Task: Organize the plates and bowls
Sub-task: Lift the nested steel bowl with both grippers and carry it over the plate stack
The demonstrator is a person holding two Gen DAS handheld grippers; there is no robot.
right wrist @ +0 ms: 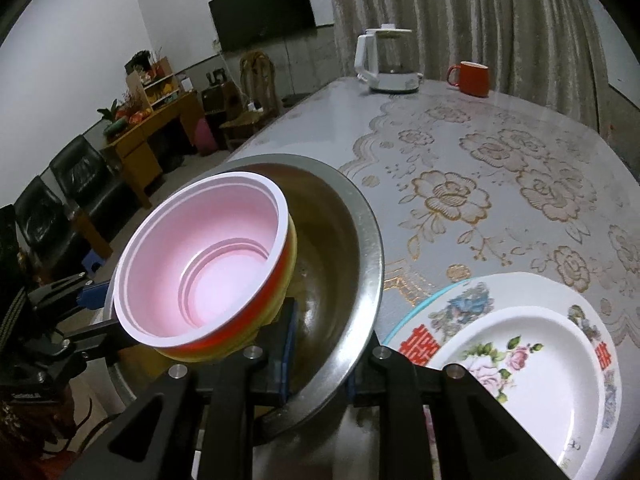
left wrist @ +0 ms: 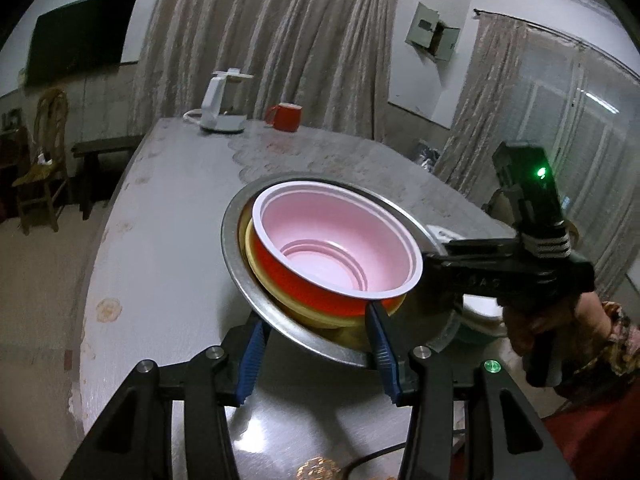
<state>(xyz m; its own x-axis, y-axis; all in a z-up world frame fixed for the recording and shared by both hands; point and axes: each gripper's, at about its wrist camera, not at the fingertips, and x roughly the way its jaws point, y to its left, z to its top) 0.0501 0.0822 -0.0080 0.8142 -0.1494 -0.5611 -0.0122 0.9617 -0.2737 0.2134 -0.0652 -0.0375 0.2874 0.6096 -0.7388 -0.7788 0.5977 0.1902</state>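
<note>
The steel basin (right wrist: 360,248) hangs tilted above the table (right wrist: 500,168), carrying one red bowl (right wrist: 200,256) nested in one yellow bowl (right wrist: 290,272). The left gripper (left wrist: 316,344) clamps the basin's near rim and the right gripper (right wrist: 316,356) pinches the opposite wall. To carry it well, I would level both hands together so the bowls cannot slide. Two plates (right wrist: 532,364) sit stacked beside it.
</note>
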